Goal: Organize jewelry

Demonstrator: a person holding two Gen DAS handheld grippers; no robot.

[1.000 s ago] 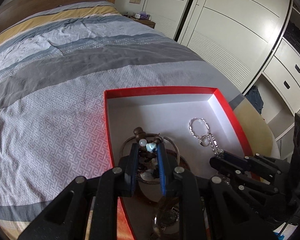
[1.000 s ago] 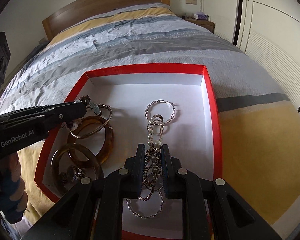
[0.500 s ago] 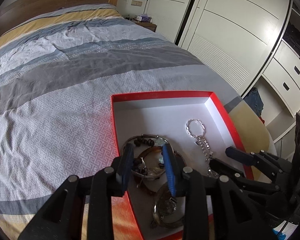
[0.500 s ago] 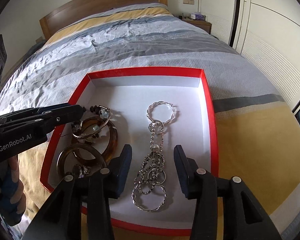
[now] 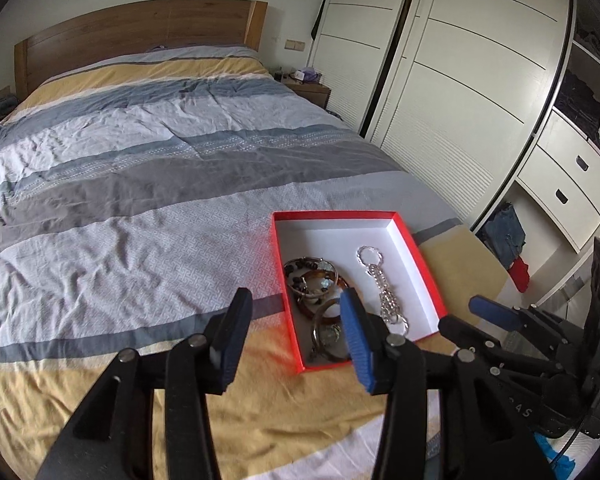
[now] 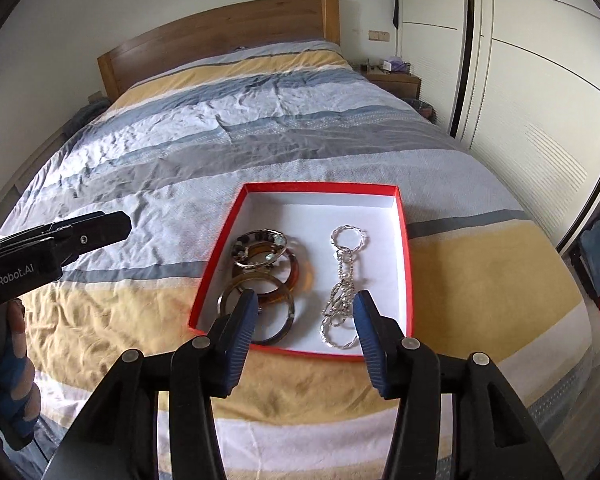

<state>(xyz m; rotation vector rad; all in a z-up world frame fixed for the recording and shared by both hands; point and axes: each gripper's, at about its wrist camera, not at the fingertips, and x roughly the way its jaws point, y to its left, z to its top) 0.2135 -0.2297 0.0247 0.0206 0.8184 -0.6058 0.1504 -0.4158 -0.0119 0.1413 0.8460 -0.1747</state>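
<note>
A red box [image 5: 332,213] with a white inside lies on the bed near its foot. In its left half is a pile of brown and metal bangles [image 5: 312,276], and a silver chain of rings [image 5: 380,280] lies along its right half. My left gripper [image 5: 296,312] hangs above and in front of the box's left edge, its jaws opening with nothing between them. My right gripper [image 6: 304,308] hovers over the box's [image 6: 320,188] near edge, jaws also opening and empty, above the bangles [image 6: 260,256] and chain [image 6: 344,272]. Each gripper shows in the other's view: right gripper [image 5: 472,318], left gripper [image 6: 116,224].
The box rests on a striped duvet [image 5: 140,168] in grey, blue and yellow, with a wooden headboard [image 6: 220,36] behind. White wardrobe doors [image 5: 460,80] and drawers [image 5: 572,176] run along the right. A nightstand [image 6: 392,76] stands by the bed. A gloved hand [image 6: 16,360] holds the left gripper.
Both grippers were shut on jewelry in the box, the left on a beaded bangle, the right on the chain. Both have let go, opened, and risen back away from the box.
</note>
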